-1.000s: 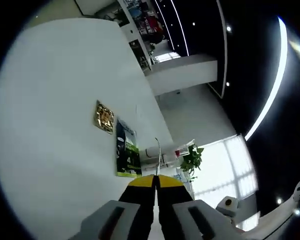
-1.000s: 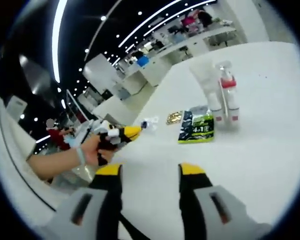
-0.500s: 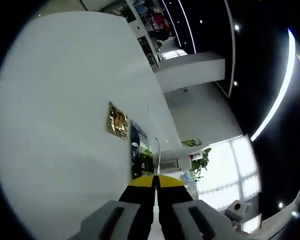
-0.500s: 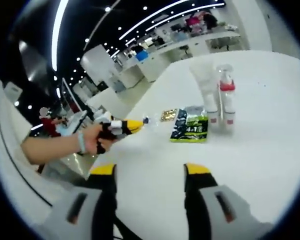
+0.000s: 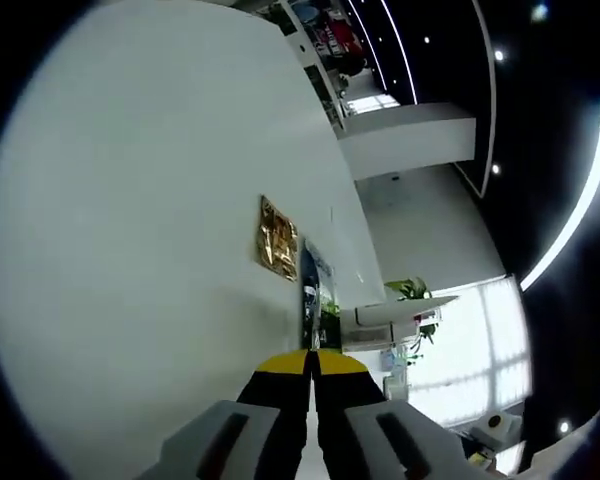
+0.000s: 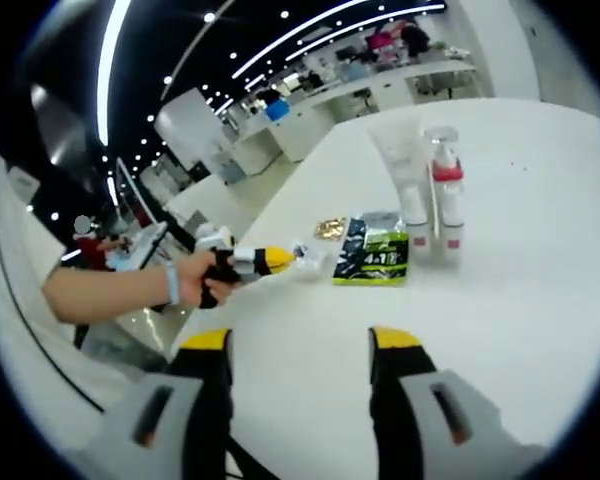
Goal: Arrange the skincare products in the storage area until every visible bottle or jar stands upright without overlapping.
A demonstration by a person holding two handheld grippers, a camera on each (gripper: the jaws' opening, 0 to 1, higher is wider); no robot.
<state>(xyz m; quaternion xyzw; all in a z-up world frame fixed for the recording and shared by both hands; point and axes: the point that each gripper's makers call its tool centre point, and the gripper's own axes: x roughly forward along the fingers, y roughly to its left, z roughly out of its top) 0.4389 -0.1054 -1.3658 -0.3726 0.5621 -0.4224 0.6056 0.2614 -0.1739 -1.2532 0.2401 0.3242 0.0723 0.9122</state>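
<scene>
Left tongs [image 5: 311,362] pressed together; right tongs [image 6: 298,342] wide apart, the green-black flat sachet [image 6: 372,262] at 12 o'clock on the white tabletop [image 6: 520,250].

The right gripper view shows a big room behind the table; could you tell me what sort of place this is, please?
Probably a large open-plan office or lab: long white desks with people at them, a dark ceiling with strip lights, and a white table in front.

A white tube [image 6: 398,170] and a red-collared clear spray bottle [image 6: 444,185] stand upright side by side, far right. A green-black sachet [image 6: 372,262] and a gold sachet [image 6: 329,229] lie flat just left.
</scene>
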